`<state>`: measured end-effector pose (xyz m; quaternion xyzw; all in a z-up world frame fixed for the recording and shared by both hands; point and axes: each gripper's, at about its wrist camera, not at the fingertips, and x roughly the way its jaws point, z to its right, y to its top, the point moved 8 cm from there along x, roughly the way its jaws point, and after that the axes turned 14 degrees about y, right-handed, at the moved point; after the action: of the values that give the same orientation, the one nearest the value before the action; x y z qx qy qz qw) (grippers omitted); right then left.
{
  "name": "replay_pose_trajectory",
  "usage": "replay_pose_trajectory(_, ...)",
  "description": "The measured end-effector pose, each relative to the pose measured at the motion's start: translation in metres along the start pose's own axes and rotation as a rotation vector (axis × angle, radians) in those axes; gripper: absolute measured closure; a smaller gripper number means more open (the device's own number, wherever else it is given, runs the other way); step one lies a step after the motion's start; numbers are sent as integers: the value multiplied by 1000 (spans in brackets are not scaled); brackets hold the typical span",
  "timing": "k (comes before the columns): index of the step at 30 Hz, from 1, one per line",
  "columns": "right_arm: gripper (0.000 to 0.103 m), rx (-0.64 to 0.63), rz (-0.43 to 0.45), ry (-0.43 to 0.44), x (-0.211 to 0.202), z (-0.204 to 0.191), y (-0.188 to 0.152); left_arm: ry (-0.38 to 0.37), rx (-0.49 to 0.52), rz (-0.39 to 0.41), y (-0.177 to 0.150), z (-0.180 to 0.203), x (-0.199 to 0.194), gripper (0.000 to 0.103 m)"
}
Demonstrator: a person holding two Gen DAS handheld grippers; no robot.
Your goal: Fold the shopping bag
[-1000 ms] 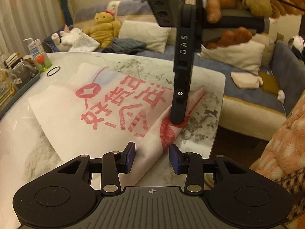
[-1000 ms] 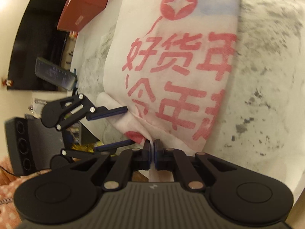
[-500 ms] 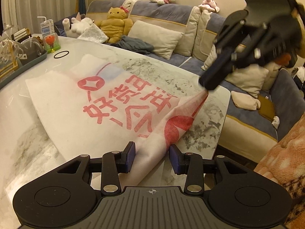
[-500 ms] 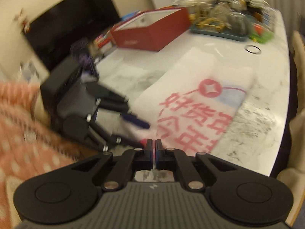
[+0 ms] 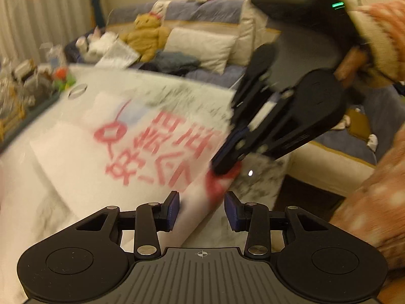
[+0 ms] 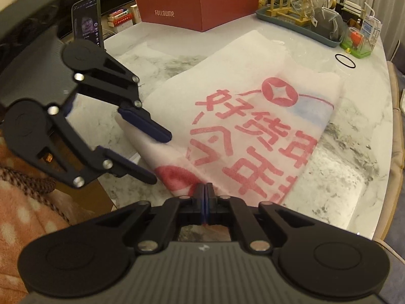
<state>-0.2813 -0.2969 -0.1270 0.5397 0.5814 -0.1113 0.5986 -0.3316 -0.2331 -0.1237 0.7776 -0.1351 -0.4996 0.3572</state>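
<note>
From the left wrist, the picture is blurred. The white shopping bag (image 5: pixel 106 157) with red printed characters lies spread on the marble counter (image 5: pixel 260 179), its near edge lifted between the pads of the left claw (image 5: pixel 201 211) — those pads stand apart, with the fabric passing between them but not clearly pressed. Above and to the right, the right claw (image 5: pixel 225 167) comes down at a slant, its tips together on the bag's red-printed corner. A hand (image 5: pixel 351 63) in a dotted orange sleeve holds it. A sofa (image 5: pixel 202 15) with cushions and soft toys runs behind the counter.

From the right wrist, the view is sharp. The right claw (image 6: pixel 205 190) is clamped on the bag's (image 6: pixel 253 131) near corner, the pads flat together over the fabric. The left claw (image 6: pixel 159 157) reaches in from the left, its two fingers spread on either side of the bag's raised edge — whether they touch it I cannot tell. A red box (image 6: pixel 200 10), a tray (image 6: pixel 298 25) of glassware, a phone (image 6: pixel 88 20) and a black ring (image 6: pixel 345 60) sit farther back on the counter (image 6: pixel 341 177).
</note>
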Motion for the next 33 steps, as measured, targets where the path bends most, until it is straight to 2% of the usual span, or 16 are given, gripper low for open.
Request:
replay_pose_trajectory(2, 103, 3, -13, 4, 0, 1, 0, -25, 9, 9, 7, 6, -5, 64)
replay_pose_trajectory(5, 103, 3, -24, 0, 1, 2, 0, -48, 19, -96, -3, 10, 14, 64)
replay_pose_trajectory(7, 103, 6, -30, -2, 0, 1, 0, -46, 16, -93, -9, 10, 17, 64)
replay_pose_trajectory(14, 103, 11, -38, -14, -1, 0, 3, -98, -122, -115, -11, -2, 20, 64)
replay_pose_trajectory(19, 99, -196, -42, -126, -8, -20, -2, -99, -132, -116, -14, -3, 23, 64)
replay_pose_trajectory(21, 99, -223, -45, -148, -8, -22, -7, -95, -141, -118, -14, -4, 22, 64)
replay_pose_trajectory(25, 100, -217, -34, -135, -6, -23, -14, -92, -156, -125, -14, -5, 20, 64)
replay_pose_trajectory(28, 99, -194, 29, -155, -21, -27, -7, -103, -190, -135, -14, -9, 21, 64)
replay_pose_trajectory(30, 98, -265, 54, -192, -33, -35, -11, -117, -224, -142, -14, -12, 22, 64)
replay_pose_trajectory(33, 88, -378, -9, -209, -40, -46, -32, -140, -271, -154, -15, -17, 24, 64)
